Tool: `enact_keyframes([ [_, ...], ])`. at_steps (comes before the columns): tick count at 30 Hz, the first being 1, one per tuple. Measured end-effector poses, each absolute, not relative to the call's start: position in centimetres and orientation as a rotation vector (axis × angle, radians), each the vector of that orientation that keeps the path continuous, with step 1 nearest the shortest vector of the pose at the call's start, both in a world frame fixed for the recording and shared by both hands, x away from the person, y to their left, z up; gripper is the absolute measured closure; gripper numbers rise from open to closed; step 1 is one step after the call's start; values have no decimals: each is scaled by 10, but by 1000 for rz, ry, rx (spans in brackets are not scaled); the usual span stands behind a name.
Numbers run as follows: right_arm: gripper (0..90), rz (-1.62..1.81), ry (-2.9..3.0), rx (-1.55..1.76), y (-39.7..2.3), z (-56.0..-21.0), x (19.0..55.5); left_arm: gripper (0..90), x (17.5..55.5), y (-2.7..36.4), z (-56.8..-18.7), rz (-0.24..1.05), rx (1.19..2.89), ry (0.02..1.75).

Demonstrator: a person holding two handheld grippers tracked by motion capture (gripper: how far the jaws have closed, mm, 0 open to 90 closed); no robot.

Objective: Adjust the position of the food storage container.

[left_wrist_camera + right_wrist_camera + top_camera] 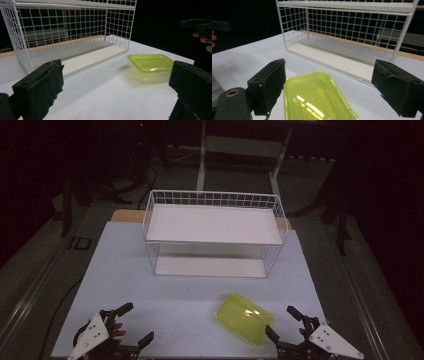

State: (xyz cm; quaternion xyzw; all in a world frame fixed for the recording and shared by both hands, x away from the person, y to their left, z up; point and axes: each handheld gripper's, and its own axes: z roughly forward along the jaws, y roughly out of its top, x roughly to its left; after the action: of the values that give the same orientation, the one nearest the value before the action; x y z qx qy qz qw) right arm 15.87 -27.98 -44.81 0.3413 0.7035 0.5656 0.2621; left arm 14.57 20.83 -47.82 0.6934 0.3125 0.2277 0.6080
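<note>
Right gripper (280,322) is held with jaws spread, empty, just beside the yellow-green translucent lidded plastic container (244,318) lying on the white table (175,300). Nothing is grasped yet; pickup remains undone.

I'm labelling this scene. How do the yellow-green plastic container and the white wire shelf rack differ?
The translucent yellow-green plastic container is low and flat; the white wire shelf rack stands taller, with two tiers. The container has solid glossy walls; the rack has open mesh sides. The container lies near the right gripper; the rack stands farther back. Both rest on the white table.
</note>
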Motion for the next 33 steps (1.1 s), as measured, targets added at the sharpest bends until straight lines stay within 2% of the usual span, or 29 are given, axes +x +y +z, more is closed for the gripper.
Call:
enact_keyframes([
  [8, 147, 1575, 1980, 944, -267, -442, 158, 1, 142, 207, -478, 511, 1591, 715],
  [11, 269, 1530, 2033, 930, -261, -441, 156, 1, 142, 204, -478, 501, 1594, 710],
  [16, 388, 1517, 2176, 908, -251, -445, 157, 1, 140, 202, -478, 498, 1604, 705],
  [17, 452, 1515, 2199, 907, -249, -446, 158, 1, 140, 202, -478, 496, 1602, 708],
  [21, 575, 1468, 2277, 917, -241, -453, 159, 1, 139, 201, -478, 497, 1607, 710],
  [27, 832, 1418, 2389, 884, -231, -464, 154, 1, 136, 201, -479, 499, 1612, 711],
  [29, 889, 1396, 2440, 862, -228, -471, 153, 1, 136, 202, -479, 500, 1614, 715],
  [33, 899, 1327, 2497, 866, -226, -481, 155, 1, 136, 203, -479, 502, 1605, 720],
])
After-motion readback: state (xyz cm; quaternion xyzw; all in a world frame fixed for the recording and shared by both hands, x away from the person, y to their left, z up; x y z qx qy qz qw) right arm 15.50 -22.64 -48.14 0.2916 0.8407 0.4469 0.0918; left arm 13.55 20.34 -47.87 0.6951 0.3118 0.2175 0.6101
